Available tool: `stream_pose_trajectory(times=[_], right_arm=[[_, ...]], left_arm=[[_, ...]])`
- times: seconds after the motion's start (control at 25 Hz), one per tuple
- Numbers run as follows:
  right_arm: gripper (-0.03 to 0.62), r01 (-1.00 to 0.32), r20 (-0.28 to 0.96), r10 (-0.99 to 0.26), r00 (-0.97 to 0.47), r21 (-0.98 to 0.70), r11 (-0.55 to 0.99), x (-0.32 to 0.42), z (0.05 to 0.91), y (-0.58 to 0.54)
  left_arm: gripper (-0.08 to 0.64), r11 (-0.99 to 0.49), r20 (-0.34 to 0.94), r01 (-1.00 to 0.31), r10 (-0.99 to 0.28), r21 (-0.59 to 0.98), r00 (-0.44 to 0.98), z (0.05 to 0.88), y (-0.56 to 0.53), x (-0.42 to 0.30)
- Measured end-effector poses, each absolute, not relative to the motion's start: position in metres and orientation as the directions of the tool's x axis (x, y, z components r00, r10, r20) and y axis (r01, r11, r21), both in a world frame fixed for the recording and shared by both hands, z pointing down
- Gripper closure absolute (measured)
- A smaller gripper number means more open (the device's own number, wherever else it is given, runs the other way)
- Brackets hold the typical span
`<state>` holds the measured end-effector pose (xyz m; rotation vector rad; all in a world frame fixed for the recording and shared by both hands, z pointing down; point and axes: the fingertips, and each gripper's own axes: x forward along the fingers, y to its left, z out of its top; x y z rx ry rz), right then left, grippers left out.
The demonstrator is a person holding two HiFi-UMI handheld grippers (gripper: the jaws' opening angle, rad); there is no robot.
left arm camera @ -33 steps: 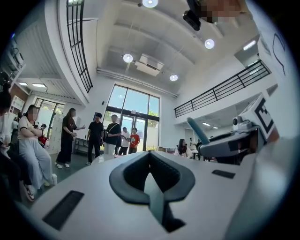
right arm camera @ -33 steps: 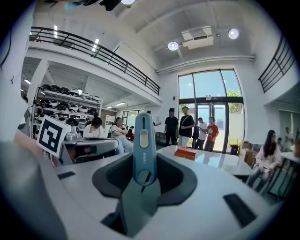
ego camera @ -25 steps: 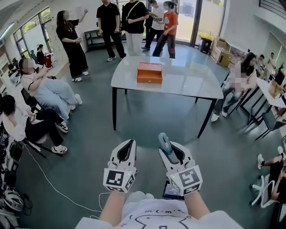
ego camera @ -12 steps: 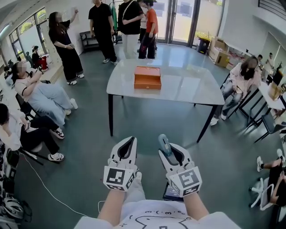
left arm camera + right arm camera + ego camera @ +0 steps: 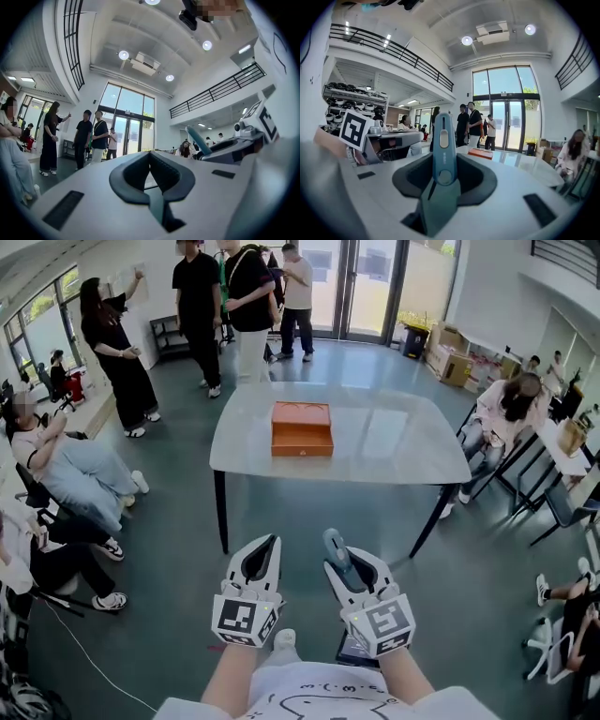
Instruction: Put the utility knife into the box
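- While the box (image 5: 302, 428) sits on the pale table (image 5: 403, 442), the utility knife (image 5: 336, 549) is well apart from it, held up over the floor.
- The right gripper (image 5: 349, 563) has its jaws closed on the utility knife. In the right gripper view the blue knife (image 5: 444, 140) stands up between the dark pads, and the pads hide its bottom end.
- The left gripper (image 5: 262, 557) has its jaws pressed together at the tips, with nothing in them. You can see this best in the left gripper view (image 5: 151, 164).
- The box is orange and far off. I cannot tell if its top is open or closed. In the right gripper view it is only a thin orange strip (image 5: 480, 153) past the knife.
- A dark flat thing (image 5: 354, 649) shows under the right gripper. Most of it is hidden, so I cannot tell what it is.
- Both arms are cut off at the bottom edge of the head view.
- People (image 5: 199, 306) stand behind the table, and others sit at the sides, partly cut off.
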<state>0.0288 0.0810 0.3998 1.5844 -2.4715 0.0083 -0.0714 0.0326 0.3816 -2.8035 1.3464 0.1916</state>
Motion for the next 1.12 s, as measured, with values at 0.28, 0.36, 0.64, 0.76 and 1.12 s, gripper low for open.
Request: stream_pose_trajectory(times=[0.28, 0.36, 0.64, 0.76, 1.12], right_arm=[[0.446, -0.919, 0.168, -0.916, -0.364, 0.093, 0.382, 0.031, 0.393, 0.022], [0.446, -0.923, 0.172, -0.919, -0.356, 0.089, 0.374, 0.031, 0.395, 0.009], [0.446, -0.931, 0.177, -0.924, -0.340, 0.079, 0.357, 0.036, 0.402, -0.026], [0.446, -0.932, 0.175, -0.925, -0.336, 0.077, 0.353, 0.041, 0.402, -0.038], [0.446, -0.912, 0.193, -0.901, -0.389, 0.056, 0.406, 0.062, 0.404, -0.082]], left_arm=[[0.545, -0.664, -0.109, -0.747, -0.744, 0.021, 0.659, 0.382, -0.027, -0.063], [0.545, -0.669, -0.111, -0.742, -0.740, 0.024, 0.663, 0.382, -0.043, -0.062], [0.545, -0.684, -0.105, -0.729, -0.727, 0.025, 0.679, 0.385, -0.079, -0.052], [0.545, -0.685, -0.108, -0.728, -0.726, 0.029, 0.679, 0.386, -0.092, -0.047], [0.545, -0.643, -0.086, -0.765, -0.765, 0.046, 0.638, 0.389, -0.130, -0.029]])
